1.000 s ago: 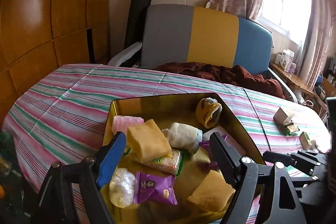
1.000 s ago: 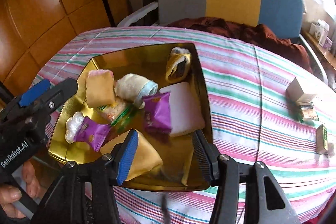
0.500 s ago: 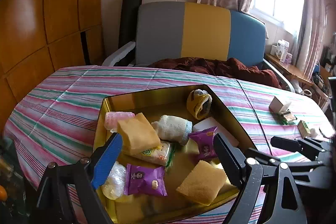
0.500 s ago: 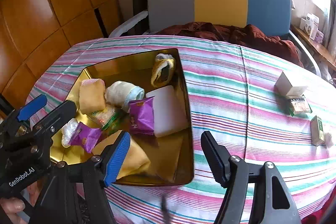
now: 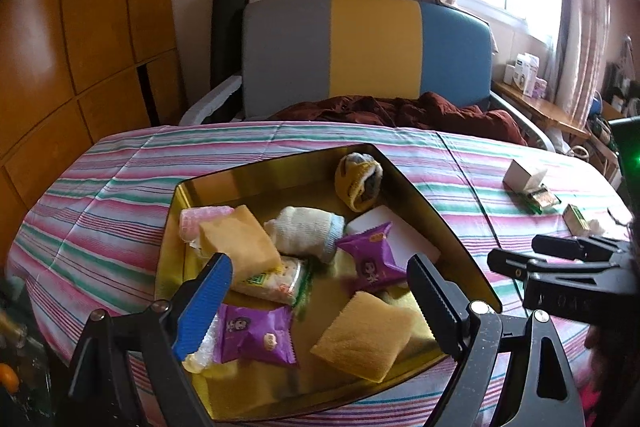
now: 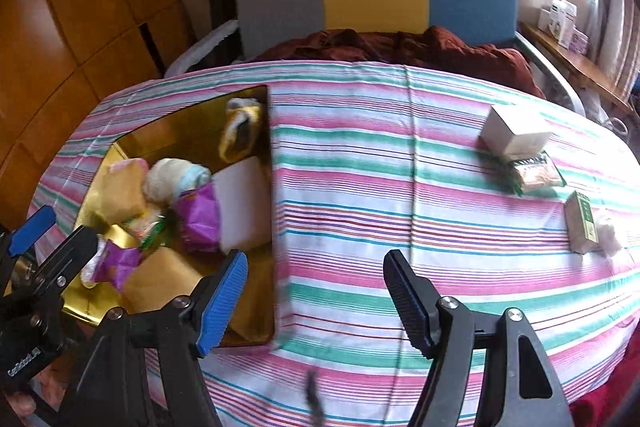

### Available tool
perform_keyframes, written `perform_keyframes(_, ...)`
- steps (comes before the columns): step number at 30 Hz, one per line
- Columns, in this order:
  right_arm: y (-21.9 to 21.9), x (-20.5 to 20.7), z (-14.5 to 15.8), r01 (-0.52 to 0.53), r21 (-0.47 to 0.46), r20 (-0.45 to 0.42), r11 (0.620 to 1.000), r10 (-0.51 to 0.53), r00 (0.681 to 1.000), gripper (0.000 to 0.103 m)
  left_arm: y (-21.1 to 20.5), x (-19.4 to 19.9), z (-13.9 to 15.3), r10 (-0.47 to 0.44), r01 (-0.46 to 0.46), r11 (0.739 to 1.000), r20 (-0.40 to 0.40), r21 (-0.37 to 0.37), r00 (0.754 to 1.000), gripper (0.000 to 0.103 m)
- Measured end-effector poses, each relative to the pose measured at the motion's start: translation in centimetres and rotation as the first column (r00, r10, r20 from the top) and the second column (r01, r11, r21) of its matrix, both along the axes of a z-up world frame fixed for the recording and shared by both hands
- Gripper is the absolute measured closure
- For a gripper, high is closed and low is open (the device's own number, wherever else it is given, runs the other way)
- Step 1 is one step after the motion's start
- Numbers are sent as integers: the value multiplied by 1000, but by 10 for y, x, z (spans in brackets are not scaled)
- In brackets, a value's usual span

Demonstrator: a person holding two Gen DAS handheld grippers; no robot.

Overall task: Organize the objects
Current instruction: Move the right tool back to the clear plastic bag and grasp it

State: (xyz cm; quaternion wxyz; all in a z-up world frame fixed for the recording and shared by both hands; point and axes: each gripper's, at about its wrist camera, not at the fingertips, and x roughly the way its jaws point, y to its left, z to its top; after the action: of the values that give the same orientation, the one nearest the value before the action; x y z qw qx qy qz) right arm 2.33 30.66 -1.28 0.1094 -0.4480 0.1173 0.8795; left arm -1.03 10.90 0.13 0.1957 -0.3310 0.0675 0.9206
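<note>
A gold tray (image 5: 440, 227) on the striped tablecloth holds several items. Among them are two purple snack packets (image 5: 372, 259), two yellow pads (image 5: 364, 335), a rolled white sock (image 5: 308, 231) and a yellow sock (image 5: 358, 181). My left gripper (image 5: 320, 267) hangs open over the tray's near half, with nothing pressed between its fingers. My right gripper (image 6: 316, 259) stands open over bare cloth just right of the tray's rim (image 6: 272, 187), holding nothing. It also shows at the right edge of the left wrist view.
At the table's right end lie a white box (image 6: 512, 135), a green-edged packet (image 6: 534, 173), a small green-and-white box (image 6: 582, 223) and a white wad (image 6: 610, 231). A grey, yellow and blue chair with a dark red cloth stands behind the table.
My right gripper has slid right, from over the tray to over the cloth, and its jaws have widened. My left gripper's jaws have spread a little.
</note>
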Motion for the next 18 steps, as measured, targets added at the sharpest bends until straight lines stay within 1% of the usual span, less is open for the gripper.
perform_keyframes(11,51,9,-10,107,-5,54,994,-106,993,31,24,8,-7,-79,80,996,16,-27,997,14)
perform_keyframes(18,103,20,-9,203,-8,89,979,-201,975,31,32,11,-11,-104,105,994,26,-34,994,14)
